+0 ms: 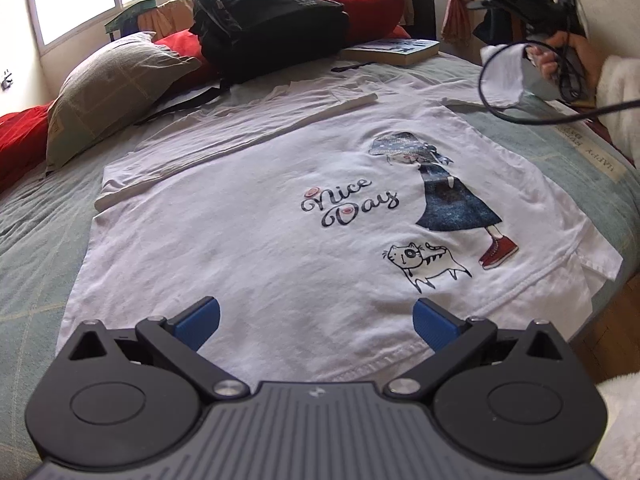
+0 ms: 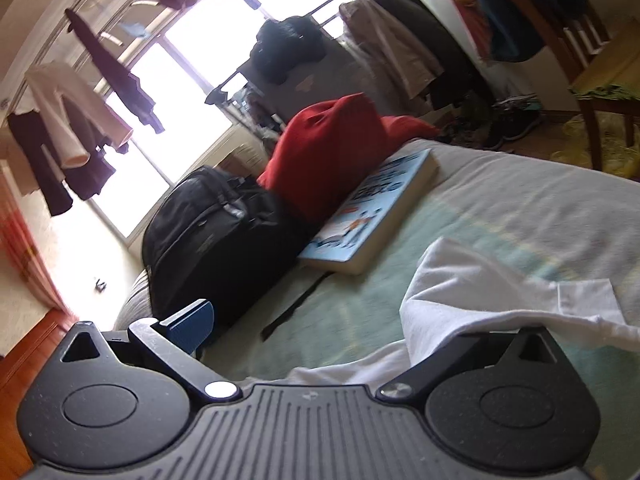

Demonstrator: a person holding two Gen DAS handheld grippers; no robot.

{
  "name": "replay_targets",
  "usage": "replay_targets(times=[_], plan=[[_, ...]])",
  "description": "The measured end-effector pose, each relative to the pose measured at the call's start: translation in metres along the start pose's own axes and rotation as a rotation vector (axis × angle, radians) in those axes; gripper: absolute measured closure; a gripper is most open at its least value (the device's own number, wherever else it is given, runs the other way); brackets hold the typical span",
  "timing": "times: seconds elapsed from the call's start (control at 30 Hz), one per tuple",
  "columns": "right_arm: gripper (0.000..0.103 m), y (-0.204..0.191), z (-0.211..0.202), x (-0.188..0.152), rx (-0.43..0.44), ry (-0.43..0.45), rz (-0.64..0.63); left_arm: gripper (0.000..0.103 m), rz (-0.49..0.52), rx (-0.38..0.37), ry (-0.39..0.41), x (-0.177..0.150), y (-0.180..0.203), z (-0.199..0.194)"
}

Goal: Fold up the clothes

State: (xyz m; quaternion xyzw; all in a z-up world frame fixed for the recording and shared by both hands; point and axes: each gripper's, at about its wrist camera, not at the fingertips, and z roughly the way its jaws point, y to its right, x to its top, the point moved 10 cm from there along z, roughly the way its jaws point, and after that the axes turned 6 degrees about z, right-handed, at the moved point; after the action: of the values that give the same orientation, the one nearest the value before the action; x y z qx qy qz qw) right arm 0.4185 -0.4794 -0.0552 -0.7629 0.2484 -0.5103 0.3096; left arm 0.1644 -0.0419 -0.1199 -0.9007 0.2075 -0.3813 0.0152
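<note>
White T-shirt [image 1: 248,240] lies print-up on the bed [image 1: 580,152], far side already folded over; thin, limp cotton, will sag and crease, so pinch hem or sleeve seam. Left gripper [image 1: 316,320] spread wide above the hem, empty; right gripper [image 2: 320,320] looks unclenched, 1 finger hidden under the sleeve [image 2: 480,292] draped over it.

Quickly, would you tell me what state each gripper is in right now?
Left gripper: open, holding nothing, above the white T-shirt.
Right gripper: appears open; shirt fabric drapes over one finger; grip uncertain.
</note>
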Motion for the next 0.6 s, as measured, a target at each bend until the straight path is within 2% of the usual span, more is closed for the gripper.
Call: replay_targets(times=[0.17, 0.6], plan=[[0.000, -0.030, 0.011, -0.013, 0.016, -0.034, -0.020, 0.001, 0.004, -0.014, 0.004, -0.002, -0.008, -0.007], [0.000, -0.111, 0.040, -0.056, 0.075, -0.113, -0.074, 0.001, -0.033, 0.010, 0.022, -0.015, -0.043, -0.023]])
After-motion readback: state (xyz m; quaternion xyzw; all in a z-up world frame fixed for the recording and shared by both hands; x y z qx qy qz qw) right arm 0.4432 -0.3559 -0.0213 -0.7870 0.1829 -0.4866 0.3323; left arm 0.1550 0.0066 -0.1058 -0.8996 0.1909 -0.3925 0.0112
